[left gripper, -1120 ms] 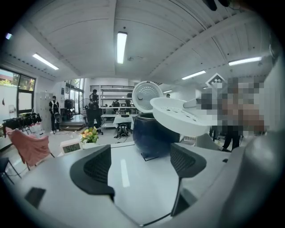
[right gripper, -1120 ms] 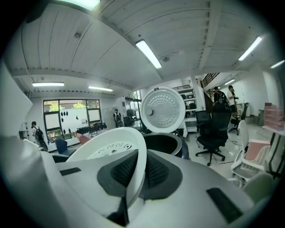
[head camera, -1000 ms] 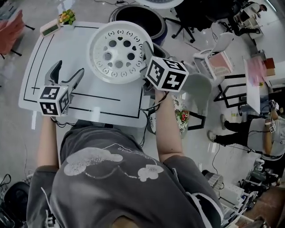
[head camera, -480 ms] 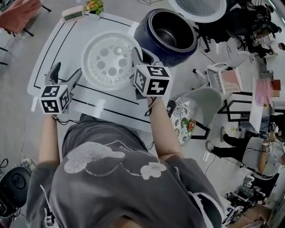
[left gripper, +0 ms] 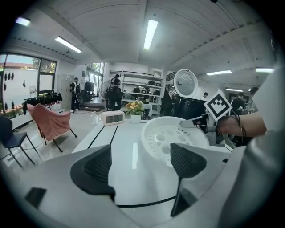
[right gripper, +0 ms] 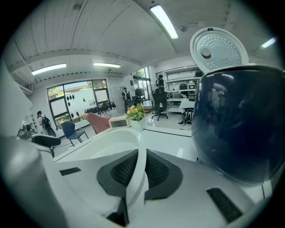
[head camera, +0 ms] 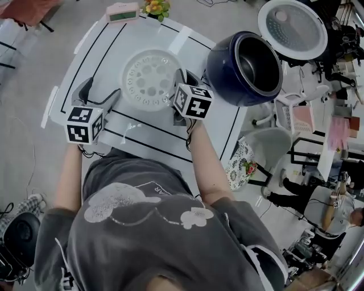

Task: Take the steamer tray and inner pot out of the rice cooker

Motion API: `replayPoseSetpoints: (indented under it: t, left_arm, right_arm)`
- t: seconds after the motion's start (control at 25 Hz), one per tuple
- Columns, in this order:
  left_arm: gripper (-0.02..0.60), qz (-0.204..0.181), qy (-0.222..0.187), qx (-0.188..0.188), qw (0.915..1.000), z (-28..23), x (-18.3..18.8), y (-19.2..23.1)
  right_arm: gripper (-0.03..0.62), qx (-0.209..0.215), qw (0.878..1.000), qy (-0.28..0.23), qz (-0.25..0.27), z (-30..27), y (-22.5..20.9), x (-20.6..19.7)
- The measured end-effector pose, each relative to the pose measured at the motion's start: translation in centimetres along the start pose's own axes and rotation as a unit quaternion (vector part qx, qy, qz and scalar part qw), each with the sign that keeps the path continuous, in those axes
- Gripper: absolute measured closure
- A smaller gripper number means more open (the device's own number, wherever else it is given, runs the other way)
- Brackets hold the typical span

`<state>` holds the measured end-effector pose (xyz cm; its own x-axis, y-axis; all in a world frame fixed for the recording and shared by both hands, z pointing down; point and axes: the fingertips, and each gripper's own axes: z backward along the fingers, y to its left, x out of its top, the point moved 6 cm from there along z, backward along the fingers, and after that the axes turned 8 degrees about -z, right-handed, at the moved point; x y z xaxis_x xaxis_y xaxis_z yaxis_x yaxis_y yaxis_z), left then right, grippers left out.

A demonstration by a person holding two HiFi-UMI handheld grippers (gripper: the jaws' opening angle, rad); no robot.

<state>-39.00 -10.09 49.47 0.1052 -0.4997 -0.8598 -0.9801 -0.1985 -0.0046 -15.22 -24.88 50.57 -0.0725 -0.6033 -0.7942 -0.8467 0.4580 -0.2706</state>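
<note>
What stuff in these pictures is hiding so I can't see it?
Head view: part of the tray rim, under the right gripper cube.
Left gripper view: the tray's underside, behind the left gripper jaw; touching the table or not, cannot tell.
Right gripper view: the cooker, its right side cut off by the edge.
Head view: the clock digits, too small.

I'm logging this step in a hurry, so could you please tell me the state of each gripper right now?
Left gripper: open, nothing between its jaws.
Right gripper: closed on the rim of the steamer tray.
</note>
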Motion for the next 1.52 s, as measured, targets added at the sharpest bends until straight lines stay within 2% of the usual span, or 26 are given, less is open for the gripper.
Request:
replayPoseSetpoints:
  t: [0.12,0.4,0.8,0.96,1.2,1.36,1.52]
  left_arm:
    - [0.169,-0.001,0.004,-0.018,0.9998,-1.3,-0.3,1.0]
    - [0.169,-0.005,0.003,-0.044,0.9990,-3.4,0.3,2.4]
    - [0.169,-0.014,0.001,-0.075,0.9970,-4.2,0.4,3.5]
    - [0.169,-0.012,-0.002,-0.081,0.9966,-4.2,0.3,3.9]
    - [0.169,-0.011,-0.017,-0.091,0.9956,-4.1,1.2,4.6]
    - [0.169,-0.039,-0.044,-0.112,0.9919,-4.0,3.8,4.1]
    - [0.169,-0.053,-0.071,-0.145,0.9855,-4.8,7.0,2.6]
  right_arm:
    - [0.542,-0.023,1.000,0.003,0.003,-2.3,-0.2,-0.4]
    - [0.543,-0.047,0.999,0.010,-0.017,-5.6,-1.1,-0.7]
    - [0.537,-0.085,0.995,0.045,-0.010,-6.6,-1.9,-2.4]
    - [0.488,-0.087,0.995,0.053,-0.009,-6.6,-1.9,-2.8]
    - [0.397,-0.085,0.996,0.023,-0.011,-4.9,-0.9,-1.5]
    - [0.376,-0.083,0.996,-0.027,-0.007,-1.2,0.3,0.8]
    - [0.376,-0.103,0.991,-0.083,-0.008,3.7,0.1,3.3]
